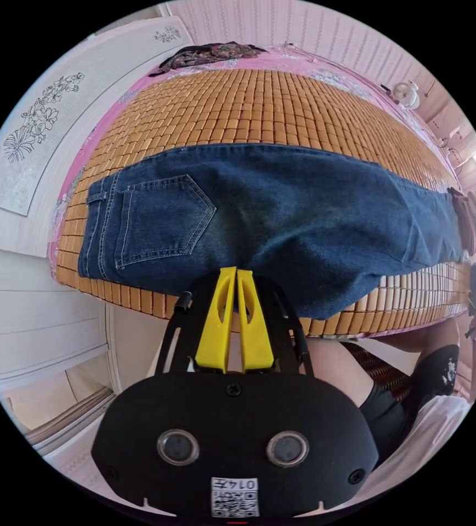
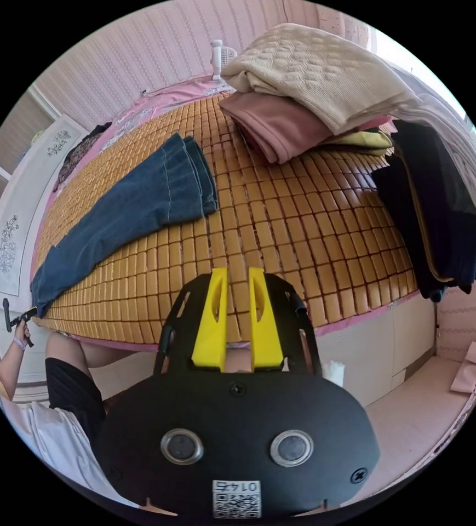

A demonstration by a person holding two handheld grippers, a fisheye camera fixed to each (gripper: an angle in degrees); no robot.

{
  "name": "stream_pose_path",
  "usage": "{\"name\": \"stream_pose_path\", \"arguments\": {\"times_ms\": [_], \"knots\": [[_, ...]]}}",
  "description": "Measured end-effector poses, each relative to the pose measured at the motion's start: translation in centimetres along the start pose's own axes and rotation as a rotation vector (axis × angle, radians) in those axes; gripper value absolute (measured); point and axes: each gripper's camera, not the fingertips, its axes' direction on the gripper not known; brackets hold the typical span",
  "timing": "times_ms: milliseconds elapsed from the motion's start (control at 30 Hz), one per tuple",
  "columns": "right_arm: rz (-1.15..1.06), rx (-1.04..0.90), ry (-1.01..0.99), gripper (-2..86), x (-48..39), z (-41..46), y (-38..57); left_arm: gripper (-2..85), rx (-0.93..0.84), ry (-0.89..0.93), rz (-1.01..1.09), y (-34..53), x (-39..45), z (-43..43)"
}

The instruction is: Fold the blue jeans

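Left gripper view has the jeans (image 1: 281, 219) laid flat, already doubled leg on leg, across a bamboo mat (image 1: 248, 104) on the bed, waistband and back pocket (image 1: 161, 222) toward 9 o'clock, hems running out toward 3 o'clock. The left tool (image 1: 236, 274) sits at 6 o'clock with its yellow jaws nearly together at the tips, right at the near edge of the denim by the seat; whether any cloth is pinched between them I cannot tell.

In the right gripper view the jeans (image 2: 133, 208) lie at 10 o'clock, hems (image 2: 196, 175) nearest. The right tool (image 2: 233, 274) hangs over bare mat (image 2: 314, 230) at 6 o'clock, jaws a little apart and holding nothing, well away from the hems. A stack of folded clothes (image 2: 309, 87) sits at 1 o'clock and dark garments (image 2: 440, 219) at 3 o'clock.

Risks, as I judge them: a grip on only the top layer would let the lower leg slide and skew the fold. The near edge overhangs the mat's rim, so a pull toward the person could drag the jeans off the bed. Swinging the hems over could crowd the stack.

Each tool body carries a small printed code sticker; I leave it unread. No brand shows on the jeans.
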Motion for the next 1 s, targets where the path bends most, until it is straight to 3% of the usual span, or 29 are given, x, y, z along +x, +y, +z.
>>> {"name": "stream_pose_path", "arguments": {"times_ms": [167,267,400,600,800,933,1000], "knots": [[0.025,-0.023,-0.022,11.4,-3.0,3.5,-6.9,-1.0,0.048,0.063,0.071,-0.7,3.9,-1.2],[0.07,-0.093,0.032,9.9,-4.2,5.4,-8.9,-1.0,0.023,0.052,0.069,-1.3,5.5,-0.1],[-0.048,-0.14,0.041,6.3,-4.9,5.6,-9.2,-1.0,-0.034,0.065,0.028,-1.8,6.3,1.3],[-0.205,-0.154,0.119,3.9,-5.3,3.9,-2.6,-1.0,-0.06,0.147,-0.134,-0.3,4.7,1.2],[-0.018,-0.129,0.033,5.1,0.6,0.2,7.4,-0.9,0.004,0.165,-0.132,2.8,5.4,-1.3],[0.079,-0.084,-0.03,6.1,3.0,-1.3,9.6,-0.4,0.151,0.166,-0.031,4.8,9.1,-5.0],[0.071,-0.07,-0.087,7.4,3.2,-0.9,9.3,2.3,0.227,0.186,0.117,5.9,13.4,-6.6]]}}
